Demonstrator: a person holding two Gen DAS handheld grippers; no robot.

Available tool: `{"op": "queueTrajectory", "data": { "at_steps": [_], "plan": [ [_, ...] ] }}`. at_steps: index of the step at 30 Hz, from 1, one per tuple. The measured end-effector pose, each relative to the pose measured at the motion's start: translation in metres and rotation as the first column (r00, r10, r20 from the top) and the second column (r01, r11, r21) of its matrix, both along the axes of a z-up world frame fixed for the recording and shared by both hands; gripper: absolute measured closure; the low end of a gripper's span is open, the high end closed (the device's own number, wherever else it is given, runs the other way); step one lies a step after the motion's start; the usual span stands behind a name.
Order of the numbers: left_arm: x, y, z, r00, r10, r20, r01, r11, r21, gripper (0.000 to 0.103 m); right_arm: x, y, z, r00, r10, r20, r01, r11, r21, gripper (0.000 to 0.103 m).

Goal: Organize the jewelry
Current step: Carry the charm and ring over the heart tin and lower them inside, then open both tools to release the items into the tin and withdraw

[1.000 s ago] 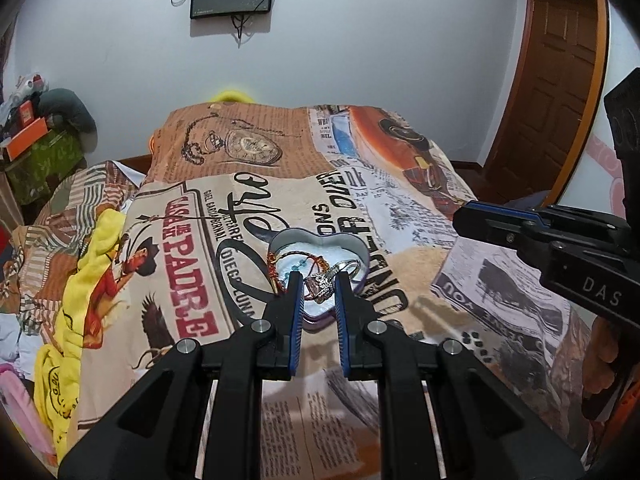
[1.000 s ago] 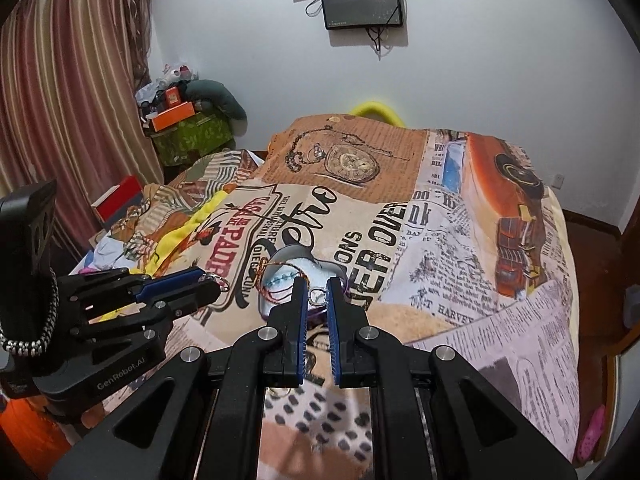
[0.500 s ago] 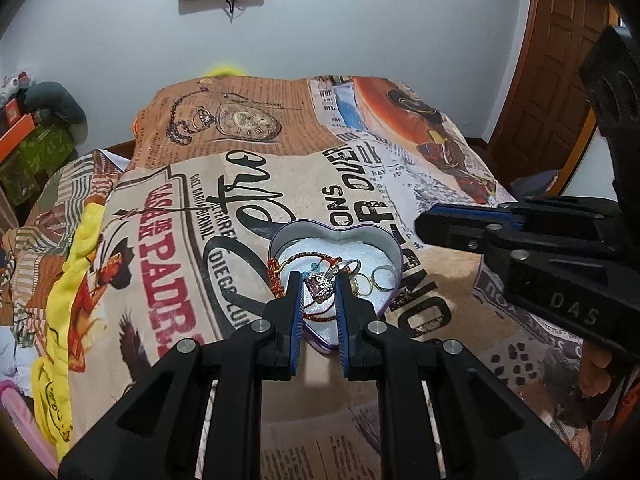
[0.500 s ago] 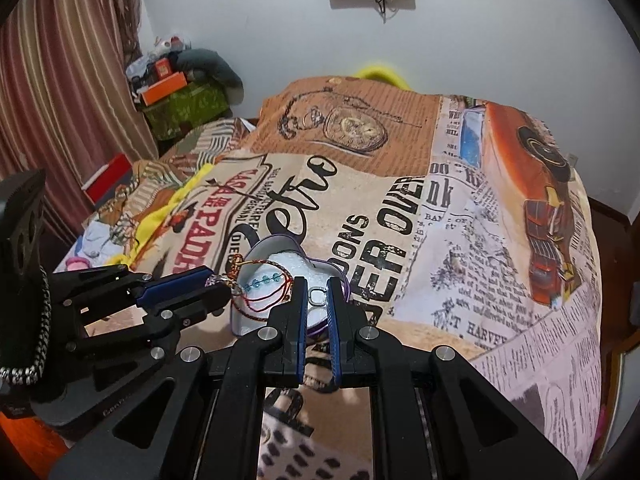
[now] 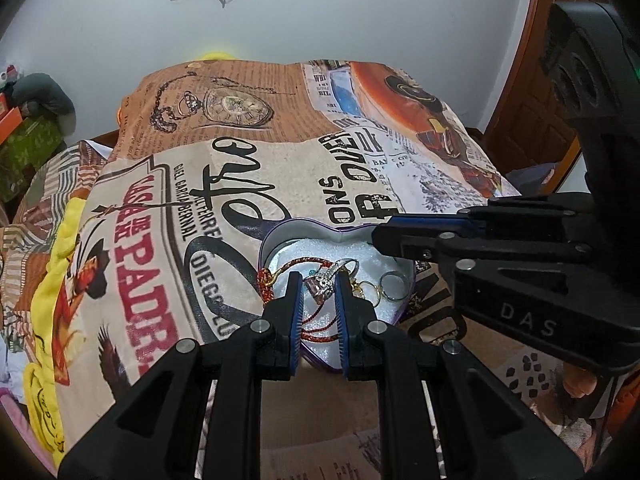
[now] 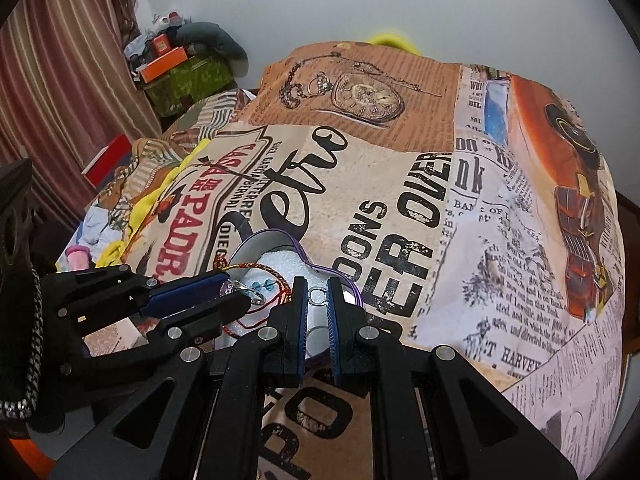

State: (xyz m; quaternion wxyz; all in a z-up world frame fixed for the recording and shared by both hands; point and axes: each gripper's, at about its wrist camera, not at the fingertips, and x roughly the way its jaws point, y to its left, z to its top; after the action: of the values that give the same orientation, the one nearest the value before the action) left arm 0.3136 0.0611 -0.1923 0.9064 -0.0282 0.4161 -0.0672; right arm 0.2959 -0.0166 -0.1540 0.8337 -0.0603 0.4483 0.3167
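A purple heart-shaped tin (image 5: 304, 229) with white foam lining sits on the printed bedspread; it also shows in the right wrist view (image 6: 256, 240). It holds a red cord bracelet (image 5: 276, 276) and loose rings (image 5: 394, 286). My left gripper (image 5: 317, 286) is shut on a silver ring with a pale stone (image 5: 320, 285) just above the tin; the ring also shows in the right wrist view (image 6: 236, 288). My right gripper (image 6: 317, 294) is shut on a small silver ring (image 6: 317, 295) over the tin's right side.
The patchwork newspaper-print bedspread (image 5: 240, 160) covers the bed. Yellow cloth (image 5: 52, 264) lies along the left edge. A green box with clutter (image 6: 188, 76) stands by the striped curtain (image 6: 60, 80). A wooden door (image 5: 532, 80) is at the right.
Both grippers have moved forward and down toward the heart tin, each keeping its ring. The tin now looms larger under the fingertips.
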Motion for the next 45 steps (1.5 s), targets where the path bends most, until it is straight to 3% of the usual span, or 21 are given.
{"op": "queueTrajectory", "data": {
  "at_steps": [18, 22, 31, 35, 39, 41, 43, 45],
  "plan": [
    [-0.015, 0.003, 0.025, 0.999, 0.014, 0.051, -0.014, 1.000, -0.005, 0.089, -0.002, 0.008, 0.001, 0.999, 0.026, -0.018, -0.027, 0.999, -0.024, 0.093],
    [-0.024, 0.005, 0.038, 0.997, 0.025, 0.071, -0.025, 1.000, -0.004, 0.087, -0.010, 0.006, 0.011, 1.000, 0.025, 0.007, -0.025, 0.999, -0.031, 0.088],
    [-0.056, 0.006, 0.073, 0.991, 0.038, 0.131, -0.038, 0.999, 0.000, 0.086, -0.039, -0.008, 0.046, 0.995, 0.002, 0.099, 0.001, 0.999, -0.035, 0.087],
    [-0.072, 0.002, 0.085, 0.988, 0.032, 0.154, -0.034, 0.999, 0.007, 0.077, -0.055, -0.017, 0.060, 0.990, -0.016, 0.137, 0.019, 1.000, -0.024, 0.086],
    [-0.090, -0.002, 0.090, 0.986, 0.028, 0.166, -0.029, 1.000, 0.002, 0.075, -0.074, -0.028, 0.071, 0.985, -0.034, 0.167, 0.035, 0.999, -0.007, 0.086],
    [-0.098, -0.005, 0.088, 0.988, 0.025, 0.153, -0.022, 1.000, -0.021, 0.073, -0.082, -0.033, 0.073, 0.984, -0.038, 0.176, 0.040, 0.999, -0.005, 0.080],
    [-0.103, -0.007, 0.085, 0.990, 0.025, 0.141, -0.021, 0.999, -0.028, 0.073, -0.090, -0.038, 0.073, 0.980, -0.056, 0.192, 0.058, 0.998, -0.004, 0.062],
    [-0.109, -0.010, 0.079, 0.992, 0.026, 0.125, -0.021, 0.999, -0.039, 0.073, -0.099, -0.043, 0.071, 0.976, -0.070, 0.205, 0.072, 0.997, -0.003, 0.059]
  ]
}}
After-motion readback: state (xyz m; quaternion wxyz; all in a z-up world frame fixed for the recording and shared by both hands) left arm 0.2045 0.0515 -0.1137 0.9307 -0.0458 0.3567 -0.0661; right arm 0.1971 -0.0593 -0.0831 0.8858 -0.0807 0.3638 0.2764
